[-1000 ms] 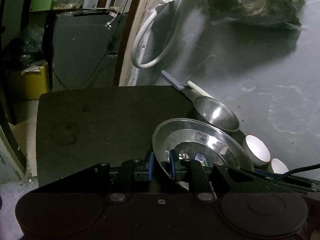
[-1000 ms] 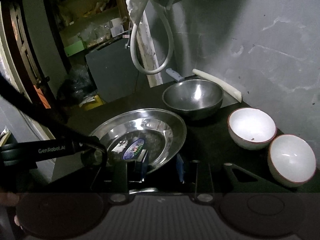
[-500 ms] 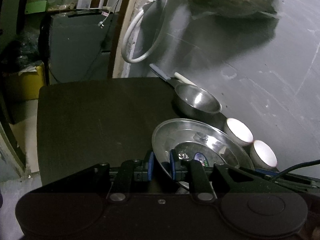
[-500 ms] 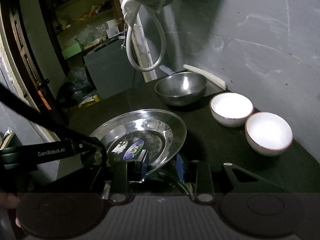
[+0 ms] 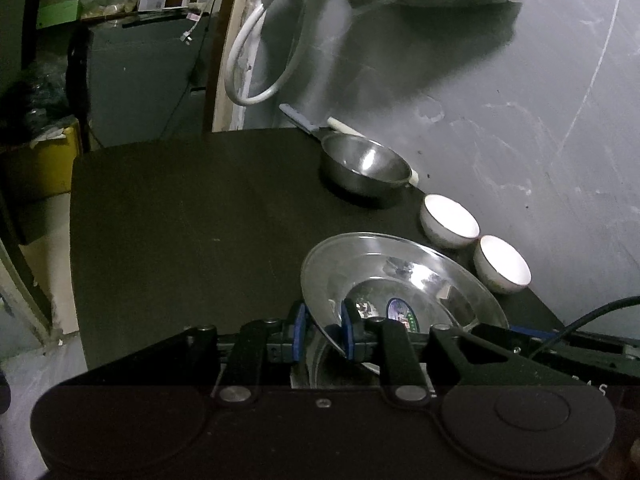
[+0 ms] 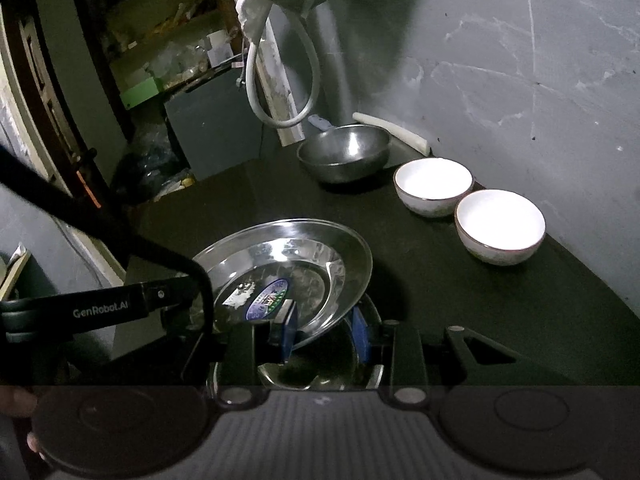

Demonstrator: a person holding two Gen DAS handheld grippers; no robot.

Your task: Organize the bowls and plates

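The steel plate (image 5: 400, 280) is hanging tilted over the table (image 5: 180, 220), low in the frame. The left gripper (image 5: 322, 330) and the right gripper (image 6: 324, 330) are pinching opposite rims, with a second plate (image 6: 320, 372) lying directly beneath.

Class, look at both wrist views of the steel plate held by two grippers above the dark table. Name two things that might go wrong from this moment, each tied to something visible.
1. The steel plate is pinched only at its thin rim by the left gripper and the right gripper, and it is tilted, so it may slip.
2. A second plate lies under it; lowering unevenly could make them clash or shift.
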